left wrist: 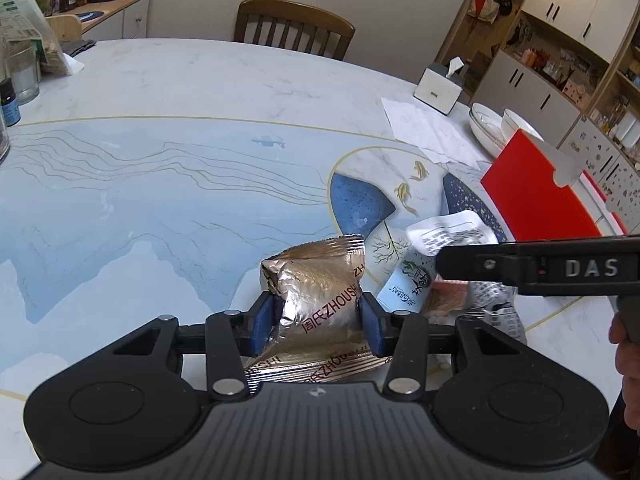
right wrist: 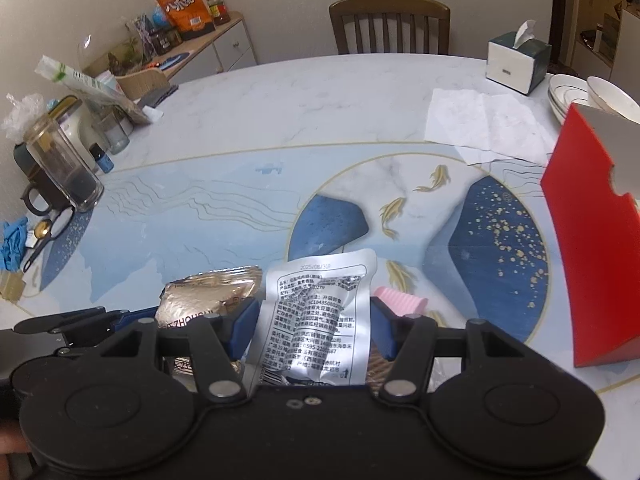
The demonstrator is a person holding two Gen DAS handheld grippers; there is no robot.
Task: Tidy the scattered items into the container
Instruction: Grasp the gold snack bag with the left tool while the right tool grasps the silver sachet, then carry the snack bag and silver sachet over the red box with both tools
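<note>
My left gripper [left wrist: 318, 318] is shut on a gold foil snack packet [left wrist: 316, 280] marked ZHOUSHI, held up near the table's front edge. My right gripper [right wrist: 314, 326] is shut on a silver printed sachet [right wrist: 320, 320]; the gold packet [right wrist: 204, 300] shows just to its left. In the left wrist view the right gripper's black body [left wrist: 540, 266] reaches in from the right over the silver sachet [left wrist: 452, 234]. A white-blue packet [left wrist: 408, 286] lies beside it. A pink ridged item [right wrist: 400, 302] lies behind the right finger. The red container [right wrist: 592, 248] stands open at the right.
A tissue box [right wrist: 516, 60], stacked white bowls [right wrist: 576, 92] and paper sheets [right wrist: 484, 120] sit at the far right. Jars, a small blue bottle [right wrist: 102, 158], scissors and bags crowd the left edge. A wooden chair [right wrist: 390, 26] stands behind the table.
</note>
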